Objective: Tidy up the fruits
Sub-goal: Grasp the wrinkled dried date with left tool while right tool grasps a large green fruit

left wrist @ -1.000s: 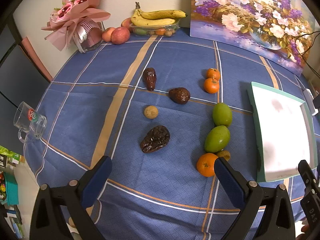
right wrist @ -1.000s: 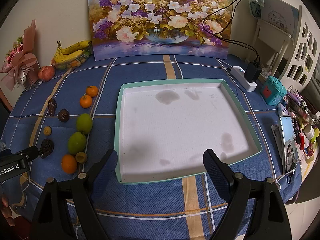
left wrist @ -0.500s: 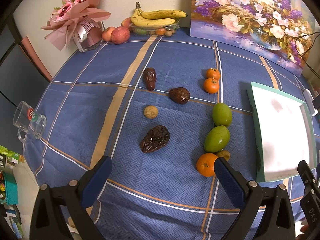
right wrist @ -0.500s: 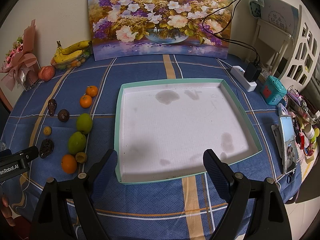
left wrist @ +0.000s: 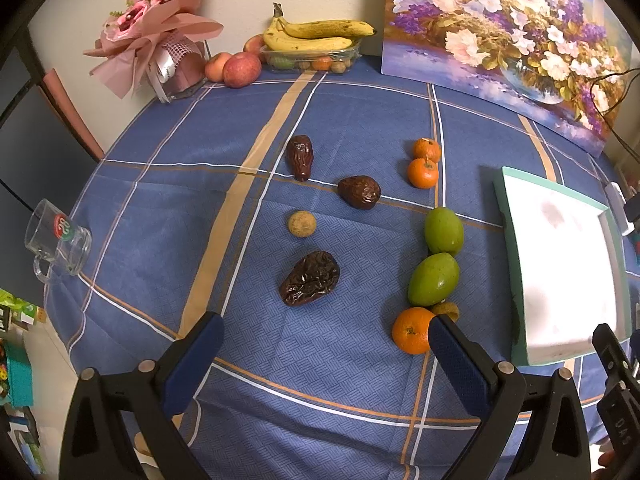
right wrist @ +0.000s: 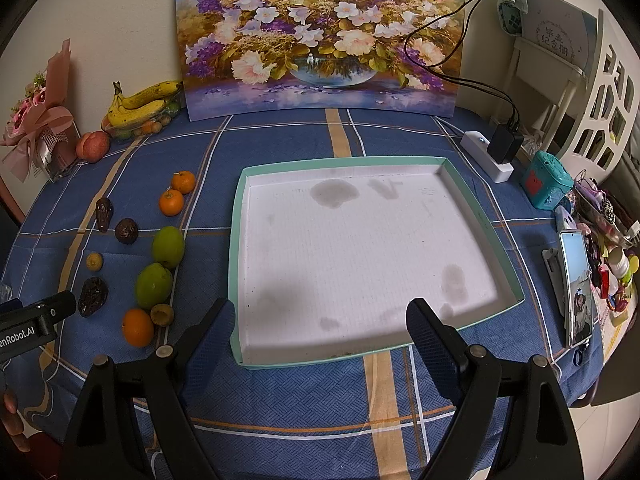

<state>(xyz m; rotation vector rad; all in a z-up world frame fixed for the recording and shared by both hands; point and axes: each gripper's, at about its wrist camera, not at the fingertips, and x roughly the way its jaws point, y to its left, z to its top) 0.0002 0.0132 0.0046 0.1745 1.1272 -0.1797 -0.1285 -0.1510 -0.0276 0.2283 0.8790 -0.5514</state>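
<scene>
Loose fruit lies on the blue checked tablecloth: three dark wrinkled dates, the nearest one [left wrist: 310, 278], a small tan round fruit [left wrist: 301, 223], two green fruits [left wrist: 434, 279], three oranges, the nearest one [left wrist: 412, 330], and a small brown fruit [left wrist: 447, 309]. The same fruit lies left of the tray in the right wrist view, with the near orange [right wrist: 137, 327]. A white tray with a teal rim [right wrist: 236, 240] holds no fruit. My left gripper [left wrist: 324, 338] is open, above the table's near edge before the fruit. My right gripper [right wrist: 320, 322] is open over the tray's near edge.
A glass mug [left wrist: 58, 238] stands at the left table edge. Bananas in a clear box [left wrist: 316, 46], apples [left wrist: 240, 70] and a bouquet [left wrist: 156, 36] stand at the back. A flower painting [right wrist: 320, 36] leans on the wall. A power strip [right wrist: 486, 156], a phone [right wrist: 576, 284] and clutter lie right.
</scene>
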